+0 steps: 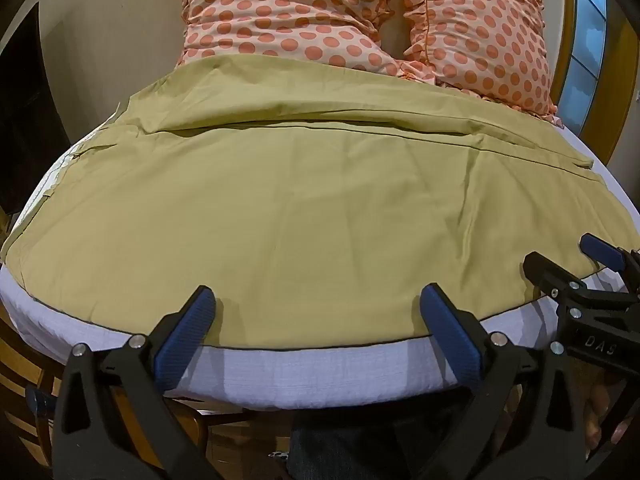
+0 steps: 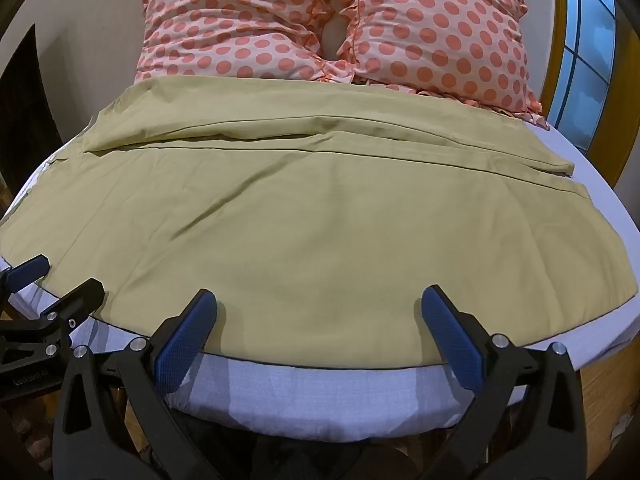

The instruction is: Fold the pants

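- The pants [image 1: 304, 200] lie spread flat across the bed [image 1: 320, 376], reaching from its near edge back to the dotted pillows [image 1: 320, 12], so I judge they are laid out for a first fold.
- My left tool [image 1: 318, 304] and right tool [image 2: 319, 304] both hang wide apart, holding nothing, just over the near hem.
- Bare sheet shows along the near edge and right side.

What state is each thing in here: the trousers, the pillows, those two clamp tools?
Pants: spread flat on the bed, one leg beside the other.
Pillows: two, side by side, propped behind the pants.
Left gripper: jaws open, empty, at the near hem.
Right gripper: jaws open, empty, at the near hem.
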